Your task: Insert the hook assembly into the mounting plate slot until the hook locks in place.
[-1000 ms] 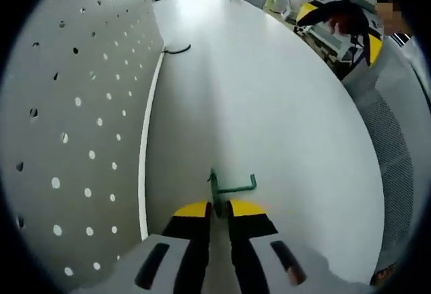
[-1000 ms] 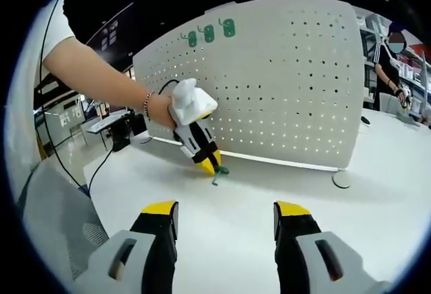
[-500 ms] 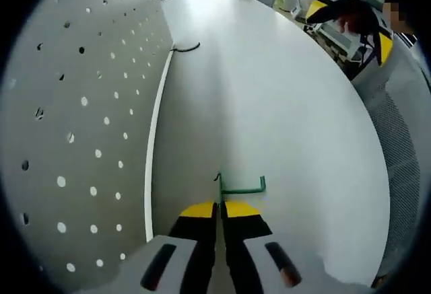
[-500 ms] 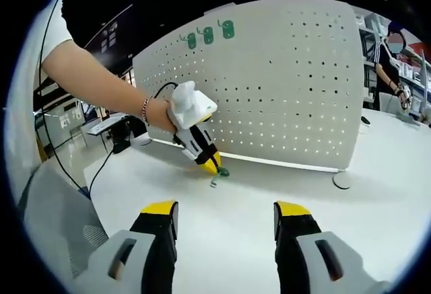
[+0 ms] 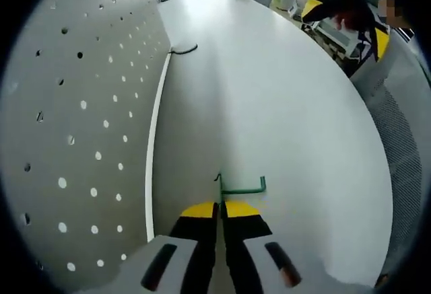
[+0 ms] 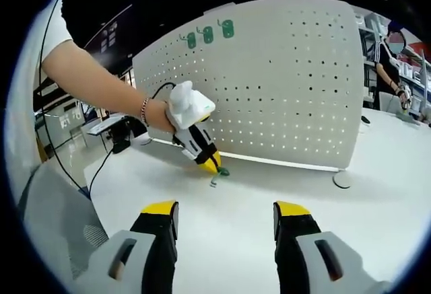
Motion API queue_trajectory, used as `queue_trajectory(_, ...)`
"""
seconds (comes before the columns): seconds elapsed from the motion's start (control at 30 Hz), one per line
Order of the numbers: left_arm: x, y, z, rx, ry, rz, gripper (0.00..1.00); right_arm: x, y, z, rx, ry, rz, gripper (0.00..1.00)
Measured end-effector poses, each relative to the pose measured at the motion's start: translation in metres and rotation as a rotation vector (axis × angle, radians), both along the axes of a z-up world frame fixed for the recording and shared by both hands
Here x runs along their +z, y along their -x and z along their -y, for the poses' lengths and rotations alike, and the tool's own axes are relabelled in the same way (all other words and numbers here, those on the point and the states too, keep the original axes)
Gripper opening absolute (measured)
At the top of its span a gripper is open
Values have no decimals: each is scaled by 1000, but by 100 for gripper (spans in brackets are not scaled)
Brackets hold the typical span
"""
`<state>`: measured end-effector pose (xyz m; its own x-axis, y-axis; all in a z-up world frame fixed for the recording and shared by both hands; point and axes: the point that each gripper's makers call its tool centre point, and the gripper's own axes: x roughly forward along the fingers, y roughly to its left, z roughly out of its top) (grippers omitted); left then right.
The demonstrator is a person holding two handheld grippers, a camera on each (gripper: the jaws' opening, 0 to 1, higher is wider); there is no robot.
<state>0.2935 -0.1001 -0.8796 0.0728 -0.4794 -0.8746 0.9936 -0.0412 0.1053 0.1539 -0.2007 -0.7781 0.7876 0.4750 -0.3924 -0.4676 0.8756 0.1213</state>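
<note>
White counter (image 5: 283,105), pegboard (image 5: 74,105) along its edge: your left gripper (image 5: 220,208) clamps the green hook (image 5: 239,187) (arm pointing away from the board); right gripper (image 6: 225,206) fingers apart, farther off.

A long white table (image 5: 283,105) carries an upright white pegboard panel (image 6: 283,72) along one edge, a dark cable (image 5: 183,50) lying by the panel's foot, and a small round white disc (image 6: 342,179) near its other end.

Green wire hook (image 5: 239,188) just above white table, beside upright white pegboard (image 6: 269,85).
</note>
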Motion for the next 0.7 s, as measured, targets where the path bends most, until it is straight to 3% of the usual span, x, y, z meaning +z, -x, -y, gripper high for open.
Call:
queue_trajectory(0.13,11,2,7,-6,110,8,3,2,0,2,-7,-1,6,55)
queue_trajectory(0.2,12,-1,2,6,93,32,3,2,-1,3,-10,-2,8,55)
queue_trajectory(0.27,19,-3,5,33,145,33,2,3,-1,3,-10,-2,11,55)
queue_trajectory(0.4,30,-8,4,53,191,69,2,5,-2,2,-10,-3,15,55)
queue_trajectory(0.7,47,-8,-2,113,279,89,2,8,-1,0,-7,-6,24,55)
